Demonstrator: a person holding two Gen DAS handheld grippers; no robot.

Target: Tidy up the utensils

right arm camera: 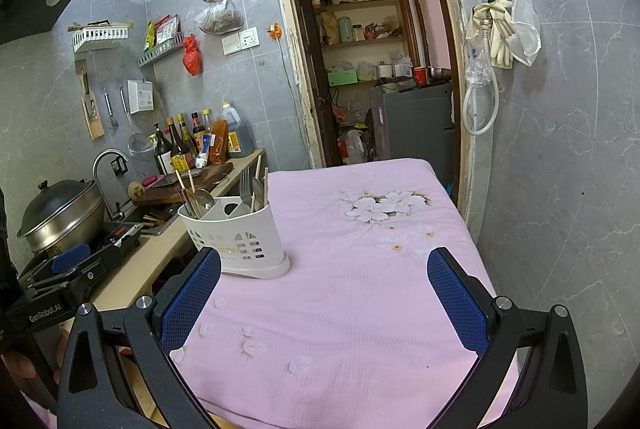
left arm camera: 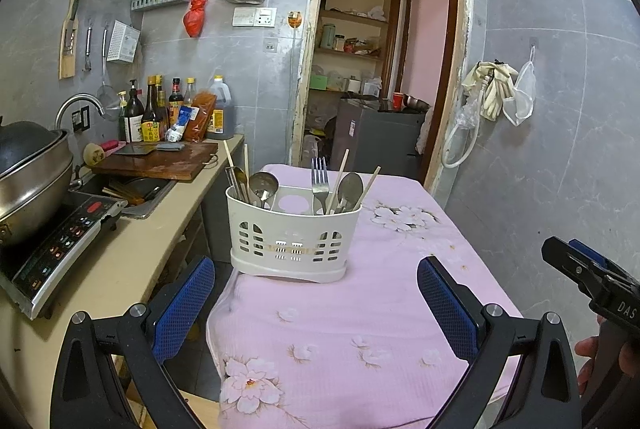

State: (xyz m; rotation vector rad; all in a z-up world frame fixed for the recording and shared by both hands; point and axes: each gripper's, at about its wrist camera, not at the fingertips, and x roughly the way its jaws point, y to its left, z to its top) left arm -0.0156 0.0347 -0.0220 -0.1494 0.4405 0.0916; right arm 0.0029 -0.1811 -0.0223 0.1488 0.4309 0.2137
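A white slotted utensil caddy (left arm camera: 294, 233) stands on the pink flowered tablecloth (left arm camera: 360, 309) near its left edge. Its left compartment holds spoons (left arm camera: 263, 185) and chopsticks; its right compartment holds a fork (left arm camera: 319, 179), a spoon (left arm camera: 350, 191) and chopsticks. The middle compartment looks empty. My left gripper (left arm camera: 316, 293) is open and empty, just short of the caddy. In the right wrist view the caddy (right arm camera: 236, 235) sits ahead to the left. My right gripper (right arm camera: 324, 293) is open and empty over the tablecloth (right arm camera: 360, 289). The right gripper also shows at the left wrist view's right edge (left arm camera: 592, 277).
A beige counter (left arm camera: 132, 253) runs along the left with an induction cooker (left arm camera: 60, 249), a lidded steel pot (left arm camera: 28, 173), a sink, a wooden cutting board (left arm camera: 160, 161) and sauce bottles (left arm camera: 160, 113). An open doorway (left arm camera: 380, 69) lies behind the table. Gloves hang on the right wall (left arm camera: 496, 89).
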